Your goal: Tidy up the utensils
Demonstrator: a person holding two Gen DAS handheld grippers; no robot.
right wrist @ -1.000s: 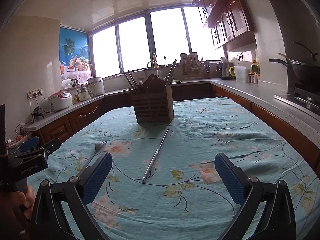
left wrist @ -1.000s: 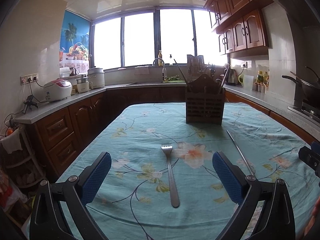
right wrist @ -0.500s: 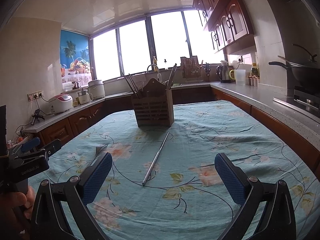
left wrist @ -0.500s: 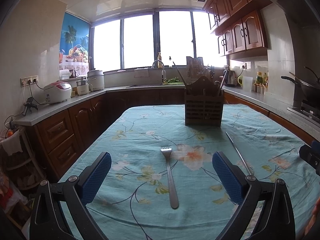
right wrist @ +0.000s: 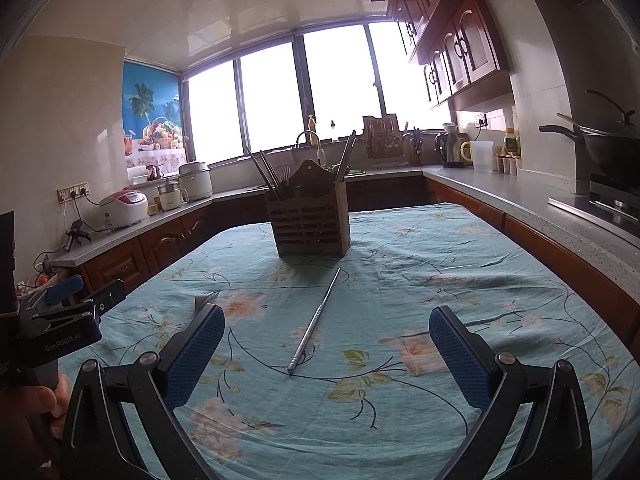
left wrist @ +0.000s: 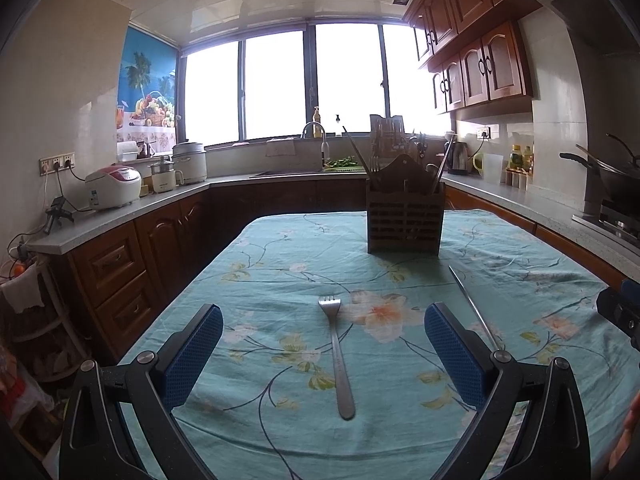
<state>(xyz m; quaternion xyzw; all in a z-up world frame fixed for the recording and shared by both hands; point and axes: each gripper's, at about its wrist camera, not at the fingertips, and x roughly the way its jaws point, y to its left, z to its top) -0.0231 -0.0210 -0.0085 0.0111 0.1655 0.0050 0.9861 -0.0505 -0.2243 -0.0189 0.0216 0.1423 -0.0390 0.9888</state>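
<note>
A metal fork (left wrist: 337, 354) lies on the floral tablecloth, tines pointing away, between the blue pads of my open left gripper (left wrist: 323, 354), which hovers over it. A thin metal chopstick (right wrist: 316, 320) lies between the pads of my open right gripper (right wrist: 326, 354); it also shows in the left wrist view (left wrist: 474, 308). A wooden utensil holder (left wrist: 405, 216) with several utensils stands at the table's far middle; it also shows in the right wrist view (right wrist: 309, 216). Both grippers are empty.
The table (right wrist: 460, 264) has a teal floral cloth. Kitchen counters run along the left, back and right, with rice cookers (left wrist: 114, 187), a kettle (right wrist: 450, 151) and a wok on the stove (right wrist: 608, 148). The left gripper's body (right wrist: 60, 328) shows in the right wrist view.
Both views have tilted slightly, so the holder, fork and chopstick sit a little lower in frame. Both grippers stay open and nothing on the table has moved.
</note>
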